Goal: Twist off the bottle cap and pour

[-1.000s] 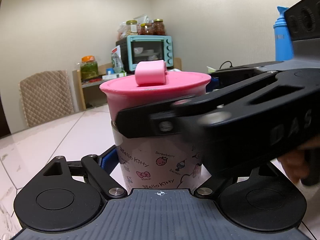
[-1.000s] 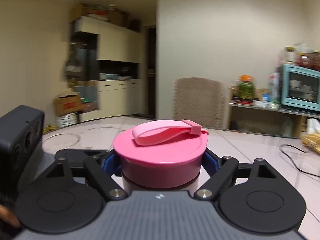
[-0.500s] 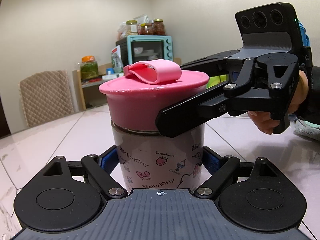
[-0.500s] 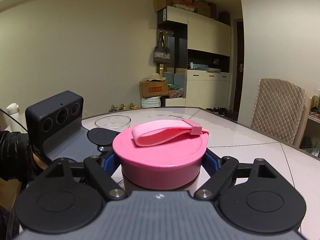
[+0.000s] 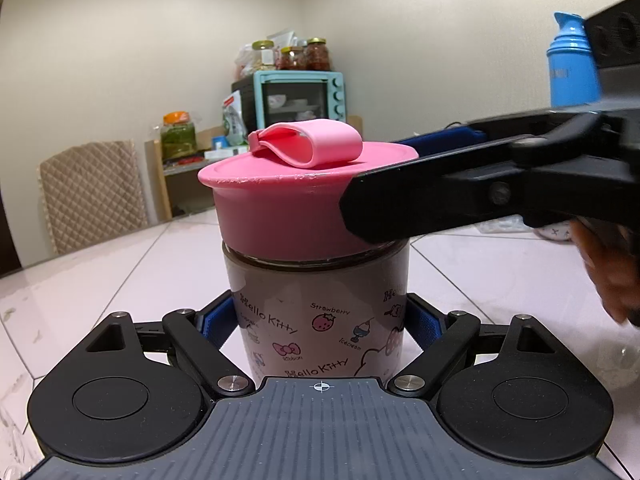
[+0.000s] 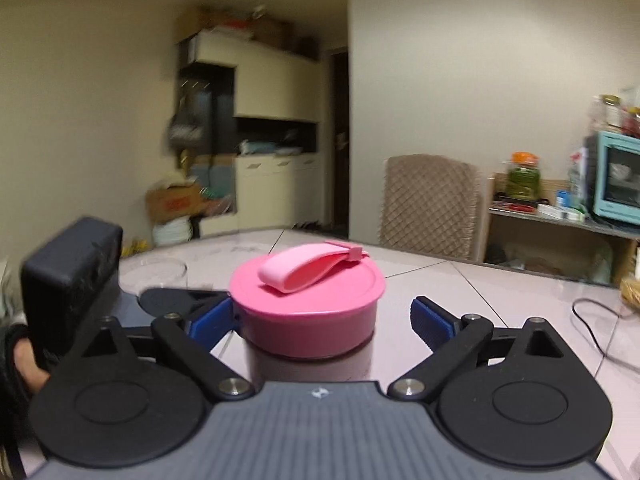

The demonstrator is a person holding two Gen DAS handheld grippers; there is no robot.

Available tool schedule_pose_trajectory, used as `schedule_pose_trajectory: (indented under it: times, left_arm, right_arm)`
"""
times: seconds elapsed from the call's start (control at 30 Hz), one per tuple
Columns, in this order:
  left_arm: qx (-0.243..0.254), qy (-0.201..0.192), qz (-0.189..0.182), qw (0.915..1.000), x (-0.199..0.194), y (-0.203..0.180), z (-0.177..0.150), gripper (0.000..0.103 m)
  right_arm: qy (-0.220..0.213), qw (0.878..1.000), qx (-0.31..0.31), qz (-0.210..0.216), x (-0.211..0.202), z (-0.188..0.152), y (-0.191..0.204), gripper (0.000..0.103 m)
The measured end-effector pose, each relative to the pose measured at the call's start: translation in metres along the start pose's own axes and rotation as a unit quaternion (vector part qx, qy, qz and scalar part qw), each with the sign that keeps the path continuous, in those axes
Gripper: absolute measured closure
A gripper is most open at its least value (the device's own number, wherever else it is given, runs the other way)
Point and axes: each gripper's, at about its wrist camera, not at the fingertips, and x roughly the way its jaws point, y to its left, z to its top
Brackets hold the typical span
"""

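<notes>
A Hello Kitty bottle (image 5: 316, 316) with a wide pink cap (image 5: 288, 204) and a pink strap loop stands on the white marble table (image 5: 120, 276). My left gripper (image 5: 320, 320) is shut on the bottle's body, blue pads on both sides. In the right wrist view my right gripper (image 6: 320, 318) is open around the pink cap (image 6: 308, 312): the left pad touches the cap, the right pad stands apart from it. The right gripper also shows in the left wrist view (image 5: 460, 204) reaching in from the right at cap height.
A clear glass bowl (image 6: 156, 276) sits on the table beyond my left gripper. A blue thermos (image 5: 570, 68) stands at the right. A quilted chair (image 5: 92, 192), a shelf with a teal toaster oven (image 5: 300, 96) and jars are behind the table. A black cable (image 6: 596, 320) lies right.
My right gripper has let go of the cap, opened, and swung back round the cap to the right. The cap has turned with the earlier twist. The left gripper still holds the bottle.
</notes>
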Motion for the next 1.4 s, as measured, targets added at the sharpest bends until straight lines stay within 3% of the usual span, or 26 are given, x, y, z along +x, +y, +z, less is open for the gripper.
schedule_pose_trajectory:
  times: [0.2,0.5,0.6,0.77,0.87,0.97,1.03,1.2,1.3,1.4]
  left_arm:
    - [0.0,0.0,0.0,1.0,0.0,0.0,0.0,0.013]
    - [0.0,-0.001,0.0,1.0,-0.001,-0.001,0.0,0.013]
    - [0.0,-0.001,0.0,1.0,0.0,-0.001,0.0,0.013]
    - [-0.001,-0.001,0.0,1.0,0.001,0.001,0.0,0.013]
    - [-0.001,-0.001,0.0,1.0,0.0,0.0,0.0,0.013]
    - [0.001,-0.001,0.001,1.0,0.001,0.0,0.0,0.013]
    - [0.001,-0.001,0.001,1.0,0.001,0.0,0.0,0.013]
    - [0.0,-0.001,0.001,1.0,0.001,0.002,0.0,0.013]
    - [0.0,-0.001,0.001,1.0,0.002,0.003,0.001,0.013]
    - [0.0,-0.001,0.0,1.0,0.002,0.004,0.001,0.013]
  right_arm:
    - [-0.013,0.999,0.009,-0.04,0.013,-0.006,0.016,0.006]
    - [-0.018,0.998,0.017,-0.057,0.033,-0.006,0.019,0.007]
    - [-0.015,0.998,0.015,-0.051,0.035,-0.007,0.021,0.018]
    - [-0.011,0.999,0.001,-0.032,0.033,-0.008,0.018,0.018]
    - [-0.008,1.0,-0.009,0.015,0.033,-0.006,0.001,0.018]
    - [0.001,0.994,-0.027,0.104,0.036,-0.002,-0.029,0.018]
    - [0.014,0.984,-0.033,0.173,0.042,0.003,-0.052,0.018]
    - [0.033,0.96,-0.053,0.273,0.056,0.013,-0.081,0.018]
    - [0.034,0.954,-0.062,0.29,0.056,0.016,-0.084,0.018]
    - [0.033,0.958,-0.055,0.279,0.05,0.016,-0.08,0.017]
